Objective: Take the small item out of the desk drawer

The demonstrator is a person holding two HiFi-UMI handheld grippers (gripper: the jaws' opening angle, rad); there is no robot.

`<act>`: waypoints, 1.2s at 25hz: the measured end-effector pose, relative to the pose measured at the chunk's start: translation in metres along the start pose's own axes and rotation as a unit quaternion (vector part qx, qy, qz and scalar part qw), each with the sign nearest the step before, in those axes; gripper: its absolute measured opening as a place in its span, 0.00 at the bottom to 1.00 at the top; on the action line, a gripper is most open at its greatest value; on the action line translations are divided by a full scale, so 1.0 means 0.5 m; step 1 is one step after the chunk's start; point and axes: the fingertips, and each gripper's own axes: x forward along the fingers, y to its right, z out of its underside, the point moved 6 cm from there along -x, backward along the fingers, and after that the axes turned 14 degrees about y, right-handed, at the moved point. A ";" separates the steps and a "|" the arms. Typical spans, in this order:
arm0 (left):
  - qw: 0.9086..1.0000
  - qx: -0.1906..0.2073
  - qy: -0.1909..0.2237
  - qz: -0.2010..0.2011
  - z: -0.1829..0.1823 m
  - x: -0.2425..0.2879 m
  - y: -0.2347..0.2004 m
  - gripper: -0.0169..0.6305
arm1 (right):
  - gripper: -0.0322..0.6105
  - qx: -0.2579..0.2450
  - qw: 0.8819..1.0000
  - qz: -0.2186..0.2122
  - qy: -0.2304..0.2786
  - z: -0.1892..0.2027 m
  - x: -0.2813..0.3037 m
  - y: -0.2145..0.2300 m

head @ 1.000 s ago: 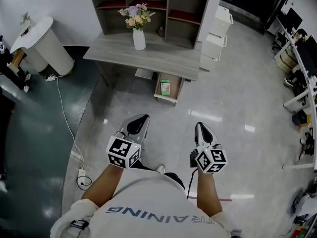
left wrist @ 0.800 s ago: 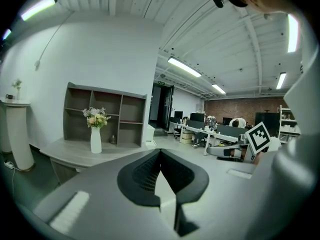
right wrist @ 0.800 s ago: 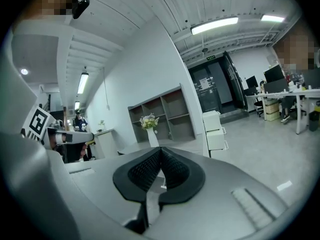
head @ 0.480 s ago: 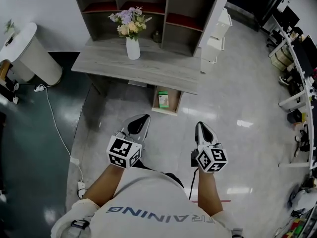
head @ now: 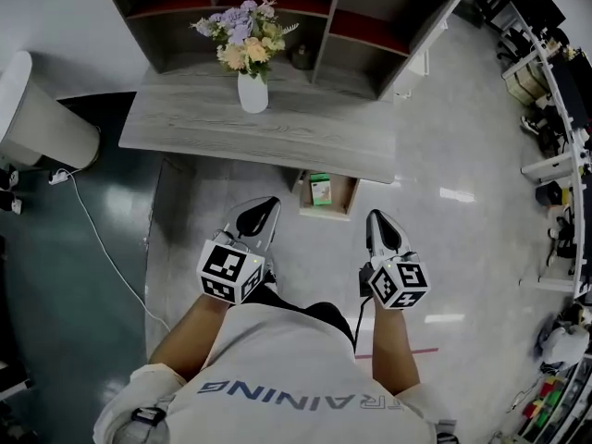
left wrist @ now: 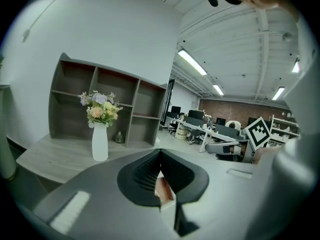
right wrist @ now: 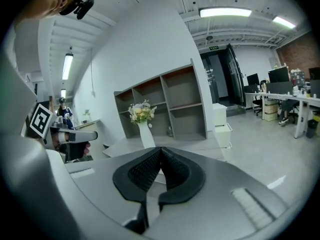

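The desk drawer stands pulled out under the front edge of the grey wooden desk, and a small green-and-white item lies in it. My left gripper hangs shut and holds nothing, short of the drawer and to its left. The right gripper is also shut and holds nothing, just right of the drawer. In the left gripper view the jaws meet at the left gripper, with the drawer showing below them. The right gripper points toward the desk.
A white vase of flowers stands on the desk before a grey shelf unit. A white bin and a cable lie left. Office desks and chairs line the right side.
The desk and its drawer have come nearer in the head view as the person walks toward them. Both grippers keep the same shut pose in front of the body.
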 end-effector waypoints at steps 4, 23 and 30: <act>1.000 -0.005 -0.012 0.007 0.013 0.033 -0.064 0.03 | 0.07 0.003 1.000 0.005 -0.012 0.026 0.061 -0.015; 0.996 -0.024 -0.067 -0.053 0.115 0.082 -0.021 0.03 | 0.24 -0.018 0.992 -0.004 -0.127 0.173 0.124 0.113; 0.993 -0.042 -0.092 -0.066 0.173 0.078 -0.010 0.03 | 0.52 -0.036 0.980 -0.007 -0.194 0.286 0.177 0.107</act>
